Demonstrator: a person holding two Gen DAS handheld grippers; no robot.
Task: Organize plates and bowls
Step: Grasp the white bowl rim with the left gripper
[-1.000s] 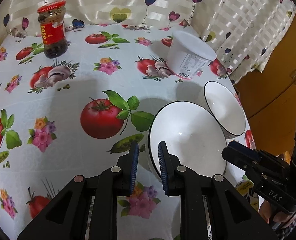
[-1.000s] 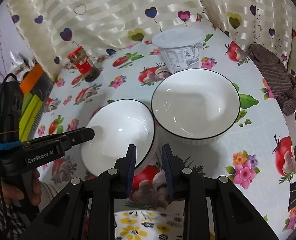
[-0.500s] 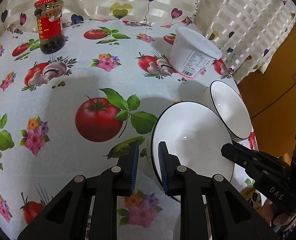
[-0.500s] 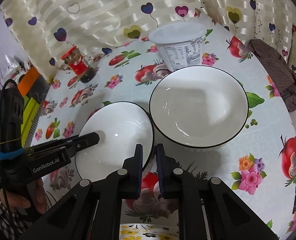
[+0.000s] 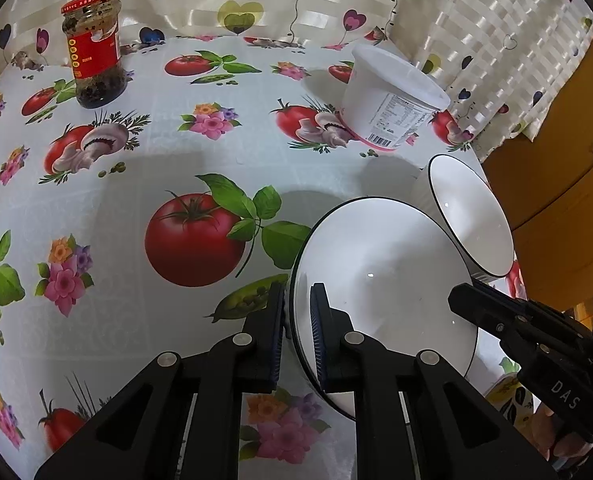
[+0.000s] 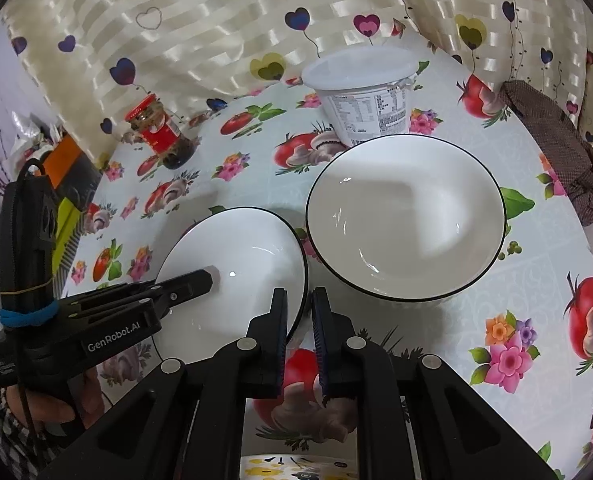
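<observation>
My left claw (image 5: 297, 334) has just been closing and now pinches the near-left rim of the smaller white black-rimmed ceramic bowl (image 5: 380, 280); my right claw (image 6: 299, 330) pinches the same bowl's rim on its right side, though how firmly the pads bite is hard to judge. The larger white black-rimmed bowl (image 6: 406, 220) sits just beside it at two o'clock. The white plastic tub (image 6: 362, 94) stands at twelve, the red-lidded glass jar (image 6: 158, 132) at ten, on the tomato-printed tablecloth (image 5: 200, 148).
</observation>
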